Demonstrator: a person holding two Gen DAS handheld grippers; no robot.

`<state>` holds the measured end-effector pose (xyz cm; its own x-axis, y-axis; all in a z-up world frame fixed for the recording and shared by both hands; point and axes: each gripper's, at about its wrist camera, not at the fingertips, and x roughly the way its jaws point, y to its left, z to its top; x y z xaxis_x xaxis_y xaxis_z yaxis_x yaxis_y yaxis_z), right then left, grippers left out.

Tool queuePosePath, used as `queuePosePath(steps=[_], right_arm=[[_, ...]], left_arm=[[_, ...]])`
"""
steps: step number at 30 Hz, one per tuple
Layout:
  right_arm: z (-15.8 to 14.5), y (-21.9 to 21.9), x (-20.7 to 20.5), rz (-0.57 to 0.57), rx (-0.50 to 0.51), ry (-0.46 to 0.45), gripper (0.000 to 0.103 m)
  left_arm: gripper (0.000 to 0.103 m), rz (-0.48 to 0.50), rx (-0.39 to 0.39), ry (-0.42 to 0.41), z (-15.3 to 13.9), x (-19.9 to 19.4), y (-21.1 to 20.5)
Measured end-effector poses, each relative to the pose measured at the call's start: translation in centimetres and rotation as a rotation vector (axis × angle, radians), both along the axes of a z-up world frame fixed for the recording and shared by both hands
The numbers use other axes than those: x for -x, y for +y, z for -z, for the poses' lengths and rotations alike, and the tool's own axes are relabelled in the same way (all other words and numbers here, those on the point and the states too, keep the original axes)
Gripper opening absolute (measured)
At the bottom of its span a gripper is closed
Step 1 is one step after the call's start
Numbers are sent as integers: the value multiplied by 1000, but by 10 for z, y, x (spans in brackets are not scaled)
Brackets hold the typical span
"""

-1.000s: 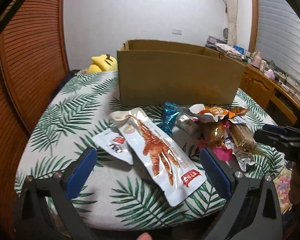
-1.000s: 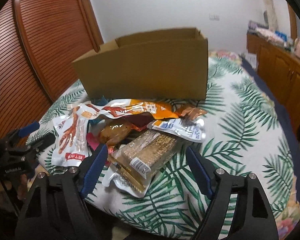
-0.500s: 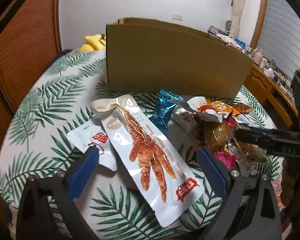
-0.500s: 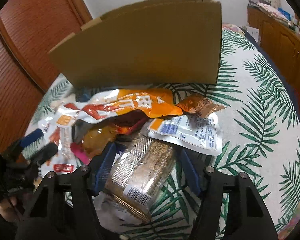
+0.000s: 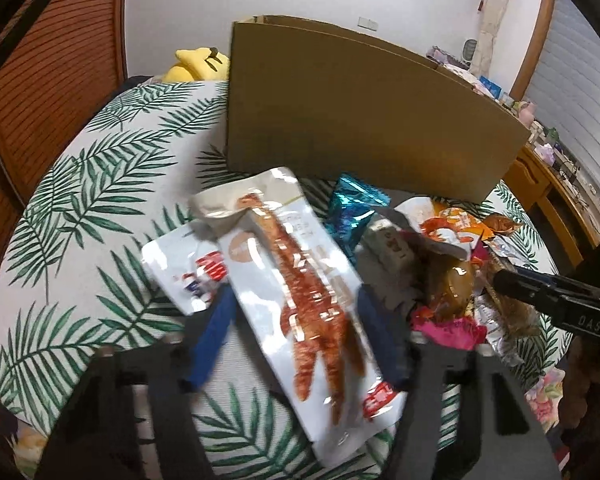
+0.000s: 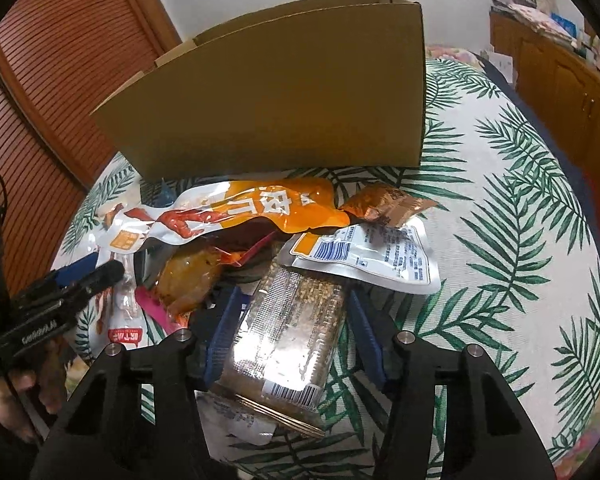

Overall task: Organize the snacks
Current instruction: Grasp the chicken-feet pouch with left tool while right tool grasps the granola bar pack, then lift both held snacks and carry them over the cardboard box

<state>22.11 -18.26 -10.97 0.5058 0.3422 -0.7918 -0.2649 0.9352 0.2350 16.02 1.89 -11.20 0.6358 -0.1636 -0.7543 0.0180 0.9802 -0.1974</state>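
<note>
A heap of snack packets is laid on a palm-leaf tablecloth [image 6: 512, 216], in front of an upright cardboard box [image 5: 364, 116].

Chicken-foot packet [image 5: 300, 280]: long, white and clear. Its long axis is run from the near edge of the cloth toward the box, the red-labelled end nearest the camera and the torn end toward the box. It is straddled by the left gripper [image 5: 296, 312], whose jaws have just been closing; the blue pads are seen at its two long edges, but blur leaves it unclear whether they press.

Grain-bar pack [image 6: 288, 328]: clear wrap, barcode end nearest the camera, long axis pointed toward the box. It is flanked by the right gripper [image 6: 294, 316], jaws likewise just closing; the left pad is seen against the wrap, the right one just beside it.

Small white sachet [image 5: 188, 268]: beside the chicken-foot packet.

Orange pouch [image 6: 244, 212] and blue-printed white sachet [image 6: 376, 256]: farther back on the heap.
</note>
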Motion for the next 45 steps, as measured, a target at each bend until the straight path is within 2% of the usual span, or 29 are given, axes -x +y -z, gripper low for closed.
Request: queuePosePath(steps=[5,10,16,17,19,23,31,35,37,45], right_arm=[[0,-3,1,-8,19,2,54],[0,0,0,-16,37,5,55],[8,8,-6,-27,72,17,56],[8,8,-7,-29,72,19,56],[8,8,-7,-31,74,19,56],[9,10,-6,-36,87,9,56],[11,8,2,-38,102,-11,54],[11,9,4,-41,121,-16,54],[11,6,5,-41,122,-21,49],[9,-5,12,-40,68,-24,45]], left_arm=[[56,15,2,10,0,-2,3],[65,13,-1,16,1,-10,-2],[68,25,-48,24,1,-22,-8],[65,29,-57,22,1,-22,-9],[52,27,-83,12,1,-20,-9],[44,26,-48,3,1,-15,-1],[43,41,-24,-30,3,-3,7],[42,28,14,-40,-2,-2,16],[42,23,25,-47,-5,-1,20],[42,9,40,-78,-13,7,30]])
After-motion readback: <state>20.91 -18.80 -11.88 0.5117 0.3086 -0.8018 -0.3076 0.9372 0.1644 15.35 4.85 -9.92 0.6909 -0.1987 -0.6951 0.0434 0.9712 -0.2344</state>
